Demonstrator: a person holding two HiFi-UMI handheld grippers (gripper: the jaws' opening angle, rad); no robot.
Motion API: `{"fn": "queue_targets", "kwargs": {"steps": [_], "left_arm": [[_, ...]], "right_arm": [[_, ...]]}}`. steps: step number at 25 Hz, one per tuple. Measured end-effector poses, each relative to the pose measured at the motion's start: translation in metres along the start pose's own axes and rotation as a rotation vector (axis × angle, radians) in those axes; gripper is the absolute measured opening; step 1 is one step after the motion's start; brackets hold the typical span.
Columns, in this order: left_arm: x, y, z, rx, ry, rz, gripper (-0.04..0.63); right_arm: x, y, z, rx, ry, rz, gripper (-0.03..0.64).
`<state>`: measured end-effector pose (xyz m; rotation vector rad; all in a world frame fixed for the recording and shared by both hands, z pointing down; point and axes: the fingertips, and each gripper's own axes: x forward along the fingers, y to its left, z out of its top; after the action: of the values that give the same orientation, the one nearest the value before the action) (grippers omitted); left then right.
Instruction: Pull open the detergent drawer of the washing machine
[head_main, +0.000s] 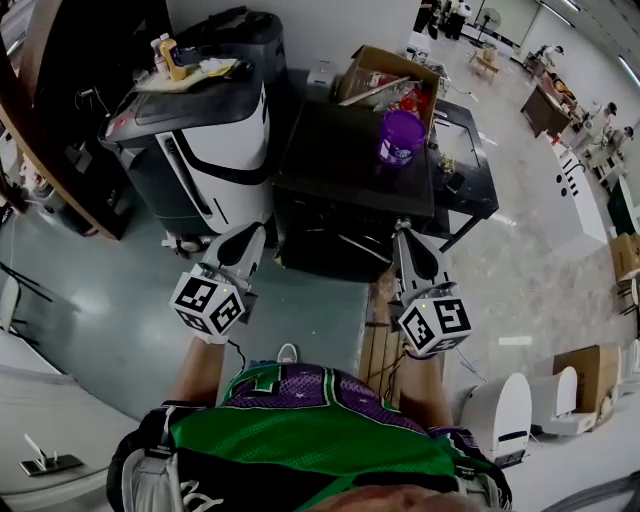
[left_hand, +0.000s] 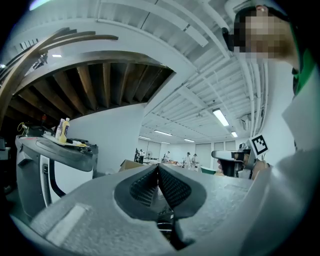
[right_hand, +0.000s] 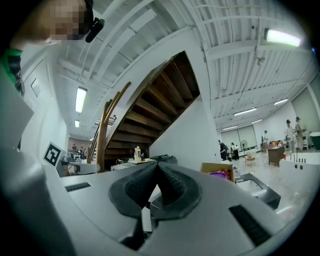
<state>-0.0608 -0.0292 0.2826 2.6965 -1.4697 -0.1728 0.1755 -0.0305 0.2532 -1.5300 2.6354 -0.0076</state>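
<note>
Status: task not begun. The drawer pull is still wholly to be done, and neither gripper is in contact with anything.

Left gripper (left_hand: 158, 169): jaws closed tip to tip, with nothing between them. Its pads (left_hand: 172, 187) are dark, ribbed and rubbery, set in a matt grey, grainy shell.

Right gripper (right_hand: 157, 166): jaws likewise brought together and holding nothing, of the same ribbed pad and grey shell construction.

Task object: a white-bodied washing machine with a dark grey, rounded top (head_main: 205, 150) stands ahead of the left gripper and off to its left, well apart from it. The casing looks like smooth moulded plastic. Small bottles (head_main: 168, 55) and loose items sit on its top. The detergent drawer cannot be picked out in any view.

Other items: directly ahead of both grippers, and nearer the right one, is a black, flat-topped desk (head_main: 340, 165). It carries a round purple plastic tub (head_main: 401, 137). An open brown cardboard box (head_main: 385, 75) lies beyond the tub.

Remaining, in my judgement: approach the machine, locate the drawer front, open a gripper, grip the drawer front and draw it out.
</note>
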Motion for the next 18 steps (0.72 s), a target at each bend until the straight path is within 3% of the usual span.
{"fn": "queue_targets", "kwargs": {"steps": [10, 18], "left_arm": [[0.033, 0.068, 0.005, 0.000, 0.006, -0.066, 0.017], [0.049, 0.094, -0.004, -0.016, 0.013, -0.085, 0.017]], "right_arm": [[0.068, 0.015, -0.004, -0.019, 0.012, -0.057, 0.000], [0.091, 0.019, -0.011, -0.037, 0.029, -0.090, 0.000]]}}
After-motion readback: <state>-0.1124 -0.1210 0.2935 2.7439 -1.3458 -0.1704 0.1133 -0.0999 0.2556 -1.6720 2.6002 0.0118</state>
